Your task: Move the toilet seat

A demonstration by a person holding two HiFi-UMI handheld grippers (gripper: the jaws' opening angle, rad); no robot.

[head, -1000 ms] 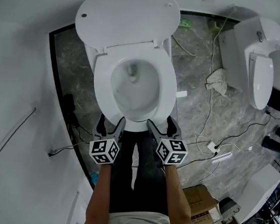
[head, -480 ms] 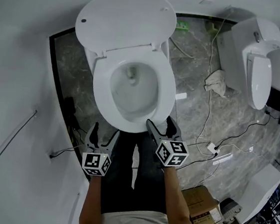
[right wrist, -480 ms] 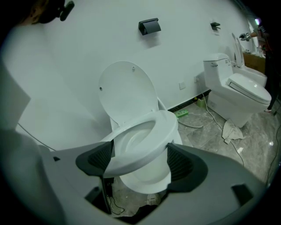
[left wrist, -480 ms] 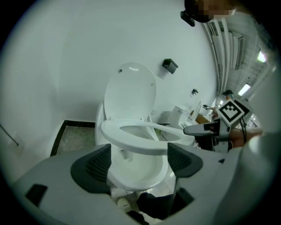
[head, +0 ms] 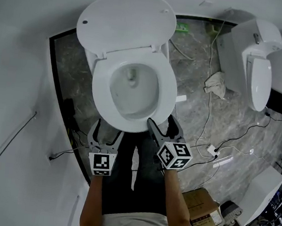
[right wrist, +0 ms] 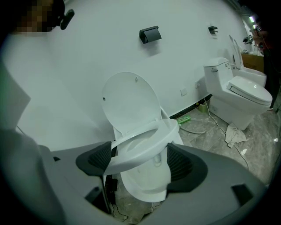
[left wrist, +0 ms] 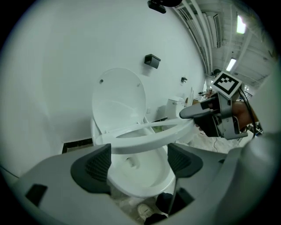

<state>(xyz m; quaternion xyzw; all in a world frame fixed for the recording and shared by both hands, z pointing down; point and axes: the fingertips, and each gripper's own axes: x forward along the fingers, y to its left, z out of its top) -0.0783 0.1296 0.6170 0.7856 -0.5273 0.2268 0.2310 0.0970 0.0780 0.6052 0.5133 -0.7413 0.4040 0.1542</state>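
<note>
While the white oval plastic toilet seat (head: 100, 87) stands tipped up off the white ceramic bowl (left wrist: 140, 178), hinged at the back below the raised white lid (head: 126, 19), we carry its front rim between the jaws of the right hand-held gripper (head: 161, 123). Those jaws stand wide apart rather than clamped, so the rim seems to ride on the lower one. We hold the left hand-held gripper (head: 107, 134) spread and empty beside the bowl's front left, off the seat, probably to leave its swing free. Raising it toward the lid looks like our next step.
</note>
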